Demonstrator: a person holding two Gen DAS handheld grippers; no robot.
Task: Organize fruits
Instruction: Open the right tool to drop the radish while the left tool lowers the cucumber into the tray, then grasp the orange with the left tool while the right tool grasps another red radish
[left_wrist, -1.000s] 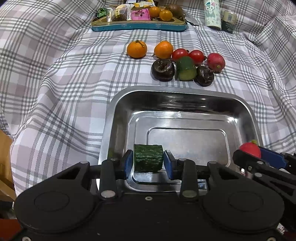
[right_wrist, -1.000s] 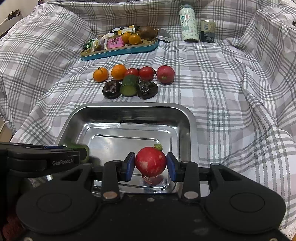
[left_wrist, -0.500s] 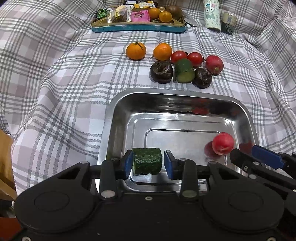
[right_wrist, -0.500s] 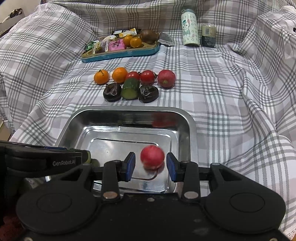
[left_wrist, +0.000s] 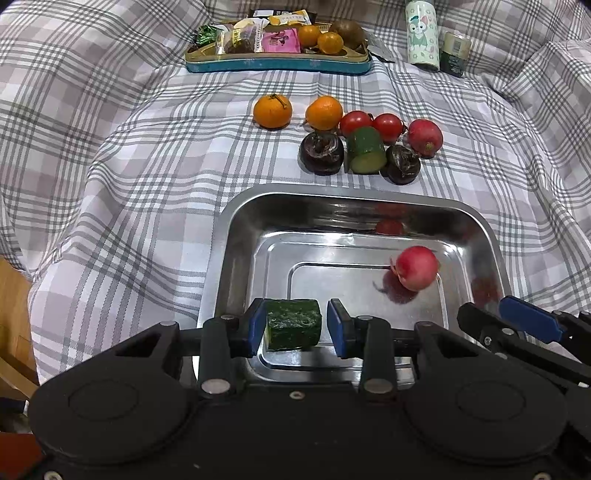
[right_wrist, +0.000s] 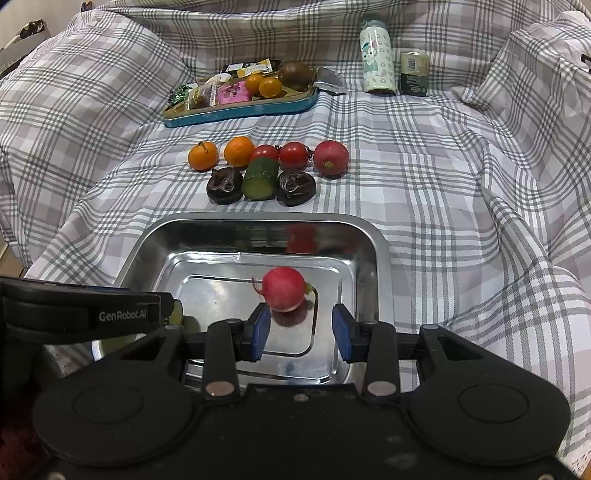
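Observation:
A steel tray (left_wrist: 332, 192) lies on the checked cloth just ahead of both grippers. In its near left corner rests a dark green cucumber piece (left_wrist: 293, 324), between the fingers of my left gripper (left_wrist: 295, 326). The left pad touches it and a small gap shows at the right pad. A red radish (right_wrist: 284, 288) lies loose on the tray (right_wrist: 258, 218) floor, slightly blurred, just beyond my right gripper (right_wrist: 300, 332), which is open and holds nothing. In the left wrist view the radish (left_wrist: 417, 267) is at the tray's right side.
Beyond the tray are two oranges (left_wrist: 272, 110), two tomatoes (left_wrist: 369, 123), another radish (left_wrist: 424, 137), a cucumber piece (left_wrist: 365, 155) and two dark round fruits (left_wrist: 320, 153). Farther back stand a teal snack tray (left_wrist: 277, 64), a bottle (left_wrist: 423, 33) and a can (left_wrist: 456, 53).
The radish has left the right gripper's jaws and rolled forward across the tray floor. The left jaws have eased slightly off the cucumber piece, which now sits in the tray.

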